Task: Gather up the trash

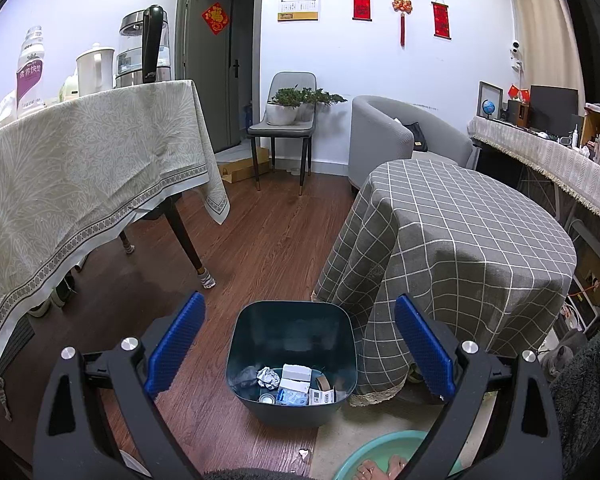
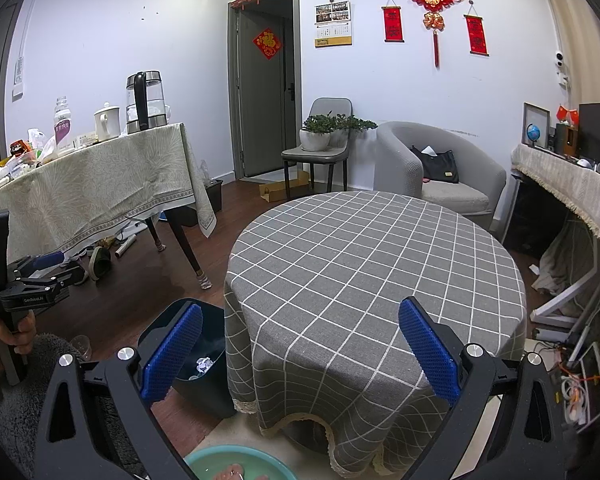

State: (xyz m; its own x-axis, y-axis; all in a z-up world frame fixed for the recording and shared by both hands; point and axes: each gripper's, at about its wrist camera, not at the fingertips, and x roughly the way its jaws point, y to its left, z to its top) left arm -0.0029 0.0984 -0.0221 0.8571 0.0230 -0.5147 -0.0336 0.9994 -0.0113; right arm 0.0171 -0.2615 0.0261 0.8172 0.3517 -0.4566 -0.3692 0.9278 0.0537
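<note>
Gaping left claw (image 1: 300,344) above bin (image 1: 292,360); bottle (image 1: 30,72) label "营养快线".

The left gripper (image 1: 300,344) is held with its two blue-padded fingers (image 1: 176,344) spread wide, nothing between them, the black linkage arms angling out toward the lower corners of its wrist view. The right gripper (image 2: 300,348) stands the same way, jaws fully apart and empty, its blue pads (image 2: 428,350) facing each other across the gap. In the right wrist view the left gripper (image 2: 44,266) shows from the side at the left edge (only part of it is visible), and the person's left hand (image 2: 4,340) is wrapped around its handle, knuckles outward, fingers closed on the grip.
</note>
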